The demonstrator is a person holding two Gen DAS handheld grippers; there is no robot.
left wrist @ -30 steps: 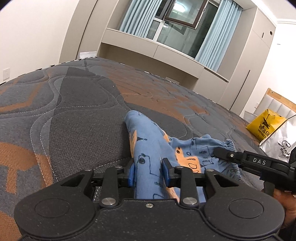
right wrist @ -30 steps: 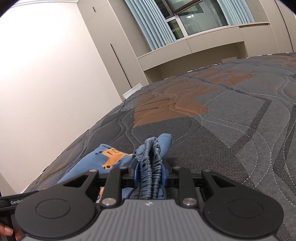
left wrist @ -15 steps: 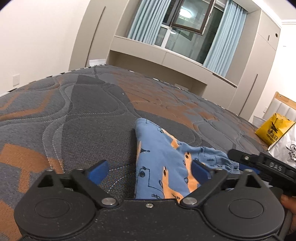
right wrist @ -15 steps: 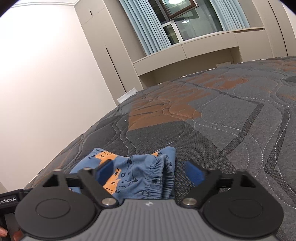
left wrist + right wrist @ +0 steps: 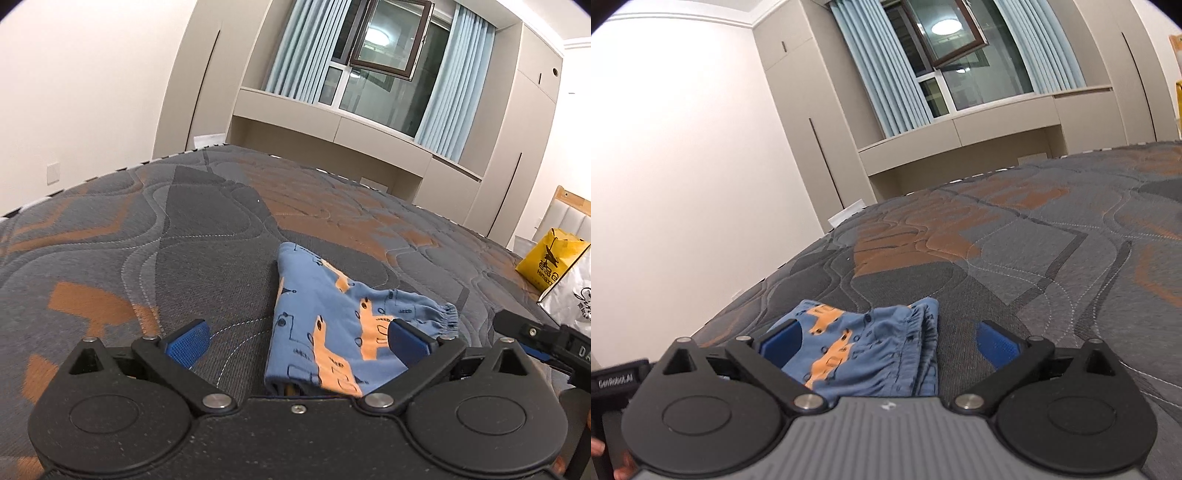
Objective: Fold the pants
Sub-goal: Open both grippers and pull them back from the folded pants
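Small blue pants (image 5: 325,317) with orange and black prints lie folded on the grey and orange quilted mattress (image 5: 155,236). My left gripper (image 5: 295,341) is open just above them, its blue pads spread either side of the near folded edge. In the right wrist view the pants (image 5: 871,347) show their gathered elastic waistband (image 5: 927,350), and my right gripper (image 5: 886,341) is open over them, touching nothing. The right gripper's black body (image 5: 543,336) shows at the right of the left wrist view.
A yellow bag (image 5: 546,262) and a white bag (image 5: 572,295) stand at the mattress's right edge. Built-in cabinets and a curtained window (image 5: 373,77) lie beyond the far edge. The left gripper's body (image 5: 617,380) shows at the lower left of the right wrist view.
Both grippers were shut on the pants a second ago, then opened and let go. They have since drawn back and risen slightly; the pants lie flat on the mattress.
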